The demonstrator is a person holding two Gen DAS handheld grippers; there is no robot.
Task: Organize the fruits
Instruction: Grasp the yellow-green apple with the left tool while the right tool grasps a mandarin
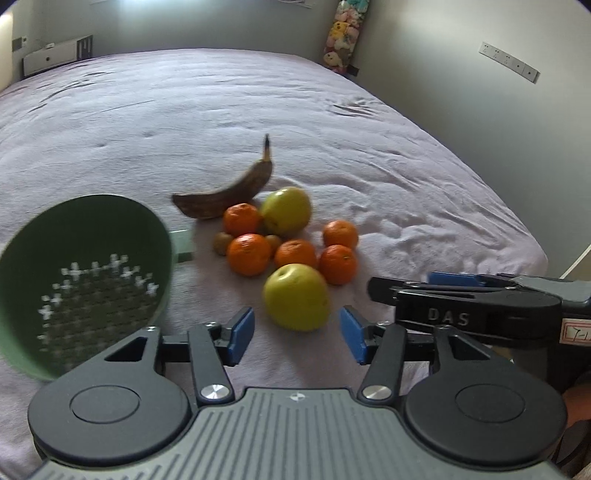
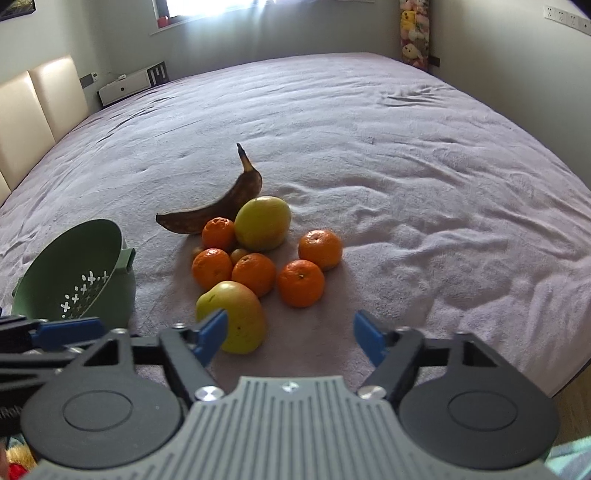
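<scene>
A pile of fruit lies on the bed: a brown overripe banana (image 1: 236, 188) (image 2: 218, 206), two yellow-green apples (image 1: 295, 297) (image 1: 286, 210) (image 2: 232, 319) (image 2: 263, 222), several mandarins (image 1: 248, 254) (image 2: 301, 282) and small kiwis (image 1: 222, 242) (image 2: 238, 254). A green colander (image 1: 79, 280) (image 2: 81, 275) lies tilted on its side to the left of the pile. My left gripper (image 1: 297, 334) is open, its jaws either side of the near apple, just short of it. My right gripper (image 2: 291, 332) is open and empty, right of the near apple. It shows in the left wrist view (image 1: 424, 286).
The fruit rests on a wide bed with a lilac cover (image 2: 406, 166). The bed's right edge (image 2: 569, 373) is close to the right gripper. A padded headboard (image 2: 40, 110) stands at far left, and a hanging bag of plush toys (image 2: 415, 33) in the far corner.
</scene>
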